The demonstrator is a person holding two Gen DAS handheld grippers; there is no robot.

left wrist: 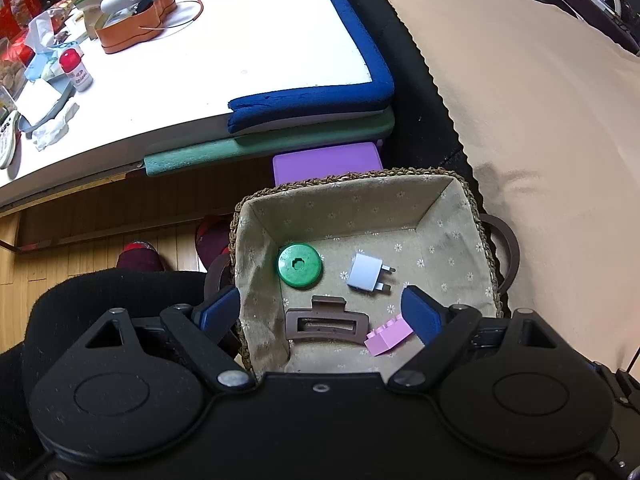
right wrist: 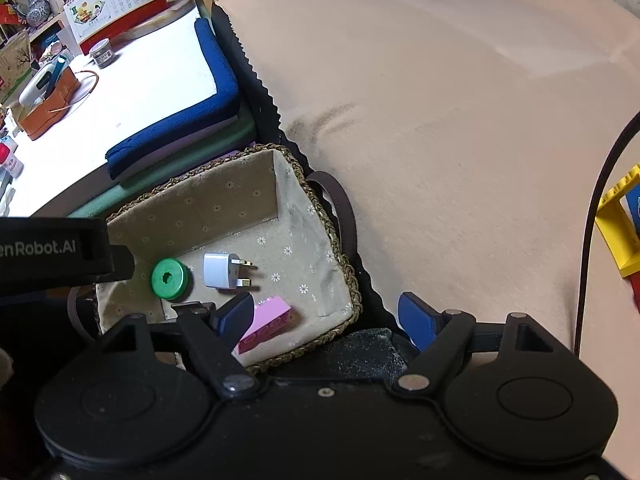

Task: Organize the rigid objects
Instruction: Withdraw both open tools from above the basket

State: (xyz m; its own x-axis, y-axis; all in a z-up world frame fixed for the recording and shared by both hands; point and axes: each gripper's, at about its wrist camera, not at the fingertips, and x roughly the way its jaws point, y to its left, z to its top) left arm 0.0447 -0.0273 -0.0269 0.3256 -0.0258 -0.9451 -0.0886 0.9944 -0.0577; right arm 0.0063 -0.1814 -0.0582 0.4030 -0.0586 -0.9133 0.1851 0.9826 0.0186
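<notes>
A woven basket (left wrist: 344, 178) with a flowered cloth lining holds a green round cap (left wrist: 300, 265), a white plug adapter (left wrist: 366, 272), a brown hair claw clip (left wrist: 324, 324) and a pink toy brick (left wrist: 388, 336). My left gripper (left wrist: 320, 314) hangs open over the basket's near left side, with one finger outside the left wall and the other above the pink brick. In the right wrist view the basket (right wrist: 332, 232) shows the cap (right wrist: 170, 279), the adapter (right wrist: 220, 271) and the pink brick (right wrist: 266, 326) lying loose. My right gripper (right wrist: 326, 316) is open across the basket's near right corner, its left finger beside the brick.
A white table with blue and green edge padding (left wrist: 312, 98) stands behind the basket, cluttered at its far side. A beige cloth (left wrist: 520, 120) covers the surface to the right. A yellow toy frame (right wrist: 618, 232) and a black cable (right wrist: 592, 240) lie at the far right. A purple box (left wrist: 326, 160) sits under the table.
</notes>
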